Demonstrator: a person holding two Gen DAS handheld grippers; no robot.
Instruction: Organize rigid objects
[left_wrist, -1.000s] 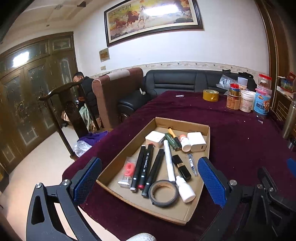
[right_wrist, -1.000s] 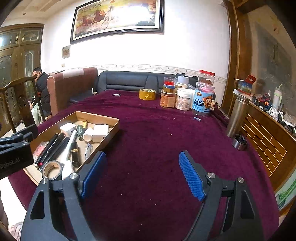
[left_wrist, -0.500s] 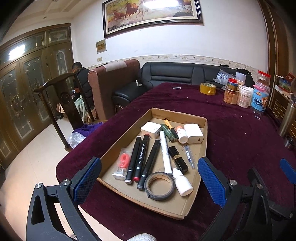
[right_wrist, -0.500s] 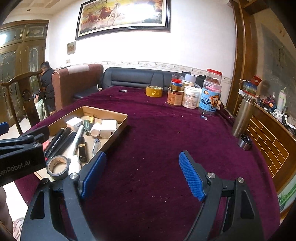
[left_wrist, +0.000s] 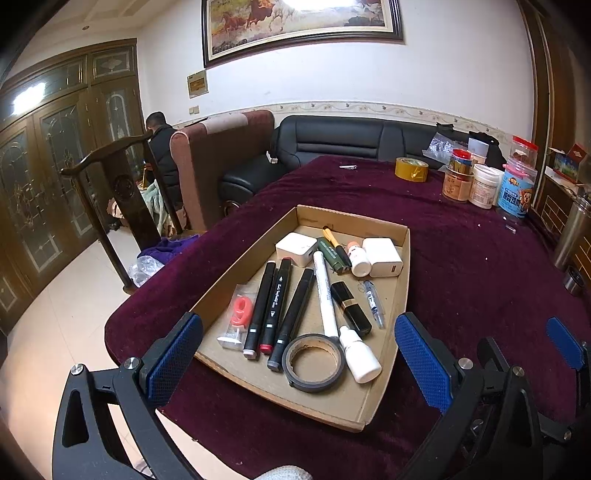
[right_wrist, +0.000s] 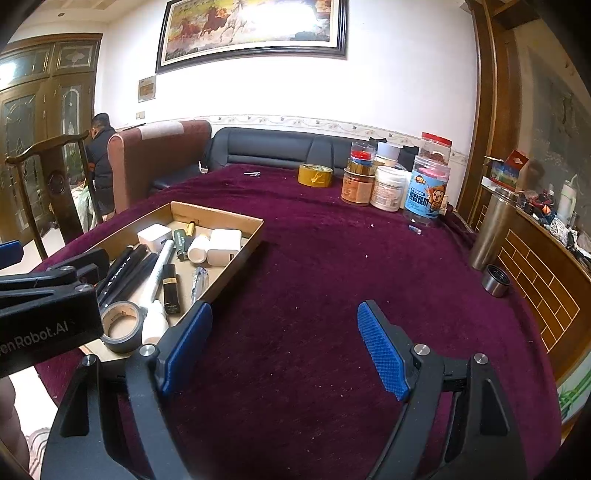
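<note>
A shallow cardboard tray (left_wrist: 402, 254) (right_wrist: 255, 230) lies on the purple tablecloth, filled with black markers (left_wrist: 275, 299), a white pen (left_wrist: 325, 291), a grey tape roll (left_wrist: 313, 362) (right_wrist: 120, 325), a white dropper bottle (left_wrist: 360, 354), a black lipstick (left_wrist: 351, 308), white adapters (left_wrist: 382, 256) and a small white bottle (left_wrist: 359, 258). My left gripper (left_wrist: 295, 360) hovers open over the tray's near end, nothing between its blue pads. My right gripper (right_wrist: 284, 349) stands open over bare cloth to the right of the tray, empty.
Jars and tubs (right_wrist: 391, 184) and a yellow tape roll (right_wrist: 315, 174) stand at the table's far right. A steel flask (right_wrist: 493, 229) and its cap (right_wrist: 496, 280) sit at the right edge. A wooden chair (left_wrist: 122, 199), sofa (left_wrist: 332, 144) and a seated person (left_wrist: 160, 147) lie beyond.
Both views have tilted slightly, so the tray sits a little lower and nearer in the left wrist view. Nothing on the table has moved; both grippers stay open.
</note>
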